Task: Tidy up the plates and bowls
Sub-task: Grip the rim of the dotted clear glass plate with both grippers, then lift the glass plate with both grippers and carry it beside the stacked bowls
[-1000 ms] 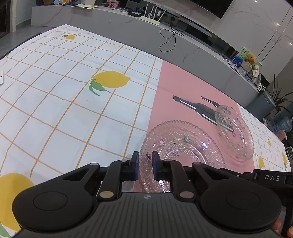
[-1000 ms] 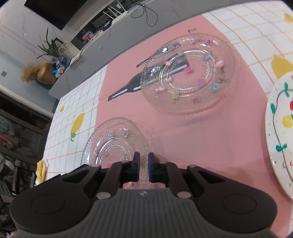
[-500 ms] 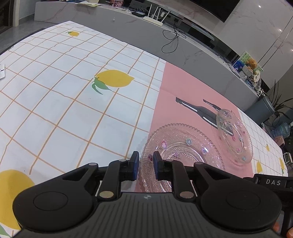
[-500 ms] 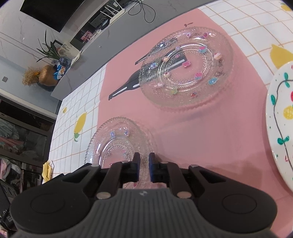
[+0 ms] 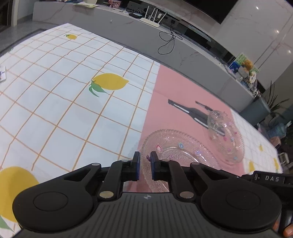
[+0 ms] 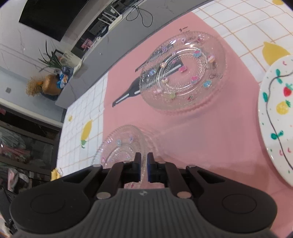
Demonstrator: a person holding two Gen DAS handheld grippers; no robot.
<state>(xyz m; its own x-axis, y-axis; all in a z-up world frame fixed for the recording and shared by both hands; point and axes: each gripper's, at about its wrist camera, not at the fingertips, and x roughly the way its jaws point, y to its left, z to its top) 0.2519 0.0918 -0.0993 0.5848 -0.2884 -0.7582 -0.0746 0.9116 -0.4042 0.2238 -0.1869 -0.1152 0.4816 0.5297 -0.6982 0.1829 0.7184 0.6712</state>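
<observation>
- Since a second ago, the small glass plate has tipped: its far edge now stands off the pink mat, and in the left wrist view it hangs tilted beyond the large plate.
- Nearest in the right wrist view, the right gripper has its jaws closed down to a narrow slit, and the near rim of the small glass plate runs into that slit, so they look clamped on it.
- Nearest in the left wrist view, the left gripper has its jaws a little apart, with the near rim of the large glass plate showing in the gap; I cannot tell whether the pads touch it.
- That large glass plate lies flat on the pink mat, dotted with small coloured decals, and in the right wrist view it sits well beyond the small one.
- At the right edge of the right wrist view, a white fruit-print plate rests half on the mat, half on the lemon-print tablecloth.
- Black bottle shapes are printed on the mat beyond the plates, partly under the glass.
- To the left, the lemon-print cloth covers the rest of the worktop.
- Farthest back, a grey ledge carries a white router with a black cable trailing down.
</observation>
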